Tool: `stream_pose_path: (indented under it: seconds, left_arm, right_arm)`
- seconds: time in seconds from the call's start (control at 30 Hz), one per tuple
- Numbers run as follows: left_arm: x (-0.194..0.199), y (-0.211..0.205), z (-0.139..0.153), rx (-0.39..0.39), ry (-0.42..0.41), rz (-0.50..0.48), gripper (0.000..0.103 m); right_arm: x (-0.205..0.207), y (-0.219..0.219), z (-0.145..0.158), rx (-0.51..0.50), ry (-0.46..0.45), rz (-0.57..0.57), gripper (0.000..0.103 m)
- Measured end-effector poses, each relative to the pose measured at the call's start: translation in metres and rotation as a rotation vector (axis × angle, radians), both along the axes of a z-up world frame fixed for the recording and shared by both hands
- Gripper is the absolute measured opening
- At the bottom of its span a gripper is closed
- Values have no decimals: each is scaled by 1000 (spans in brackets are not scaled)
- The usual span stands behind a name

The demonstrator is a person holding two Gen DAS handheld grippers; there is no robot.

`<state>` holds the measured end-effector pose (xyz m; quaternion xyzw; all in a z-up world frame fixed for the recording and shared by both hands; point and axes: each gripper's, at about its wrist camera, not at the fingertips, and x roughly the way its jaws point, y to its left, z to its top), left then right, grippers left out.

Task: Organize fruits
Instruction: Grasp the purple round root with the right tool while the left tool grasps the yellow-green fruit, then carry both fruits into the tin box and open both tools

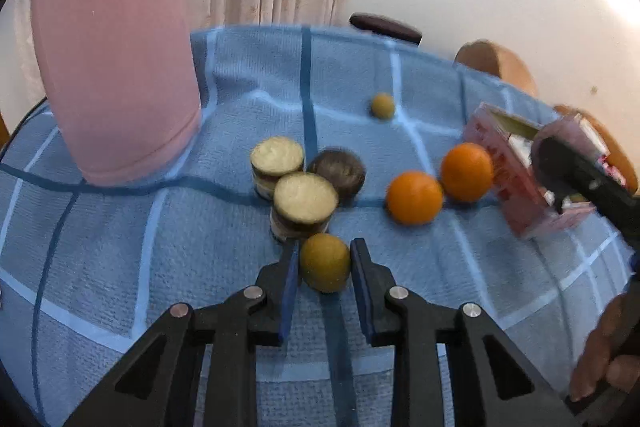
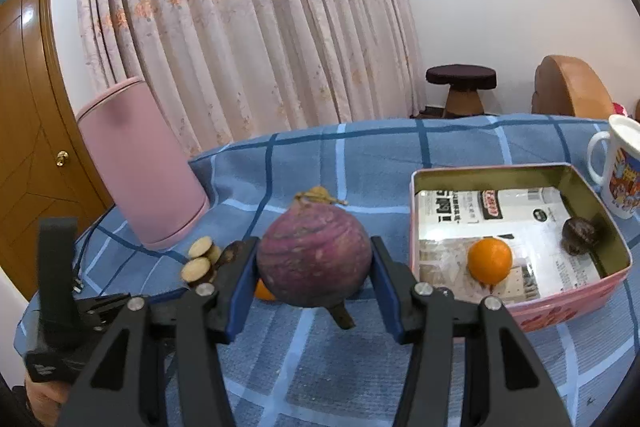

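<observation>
clenched left gripper (image 1: 325,259), blue pads pinching a small round yellow-green fruit (image 1: 325,262) low on the blue checked cloth (image 1: 120,267), probably for lifting toward the box. clamped right gripper (image 2: 314,267), hoisting a big purple round root (image 2: 314,259) clear of the cloth, close beside the open pink metal box (image 2: 520,173). already boxed: one orange (image 2: 490,261) and a dark round fruit (image 2: 580,233). loose beyond the left pads: two oranges (image 1: 414,197), cut cream-topped rounds (image 1: 304,195), another small yellow-green fruit (image 1: 383,105) farther off.
</observation>
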<state>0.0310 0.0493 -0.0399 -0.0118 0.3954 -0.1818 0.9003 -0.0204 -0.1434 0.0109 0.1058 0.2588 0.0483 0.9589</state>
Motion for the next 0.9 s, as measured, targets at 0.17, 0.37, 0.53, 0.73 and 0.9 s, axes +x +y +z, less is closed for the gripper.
stream_pose_path:
  seconds: [0.17,0.37,0.53,0.73,0.9]
  left_arm:
    - [-8,-1,13,-17,-95,-24,27]
    - [-3,2,11,-6,-84,0,27]
    - [-17,4,25,-49,-193,5,27]
    - [-27,6,36,-106,-299,21,27]
    - [-24,-2,34,-88,-288,46,27]
  right_arm:
    - [0,-6,1,12,-6,-21,56]
    - [0,-7,1,19,-3,-26,56]
    - [-1,-7,3,9,-22,-23,56]
    - [-6,-7,10,-96,-77,-43,56]
    - [-9,-21,12,-141,-95,-55,56]
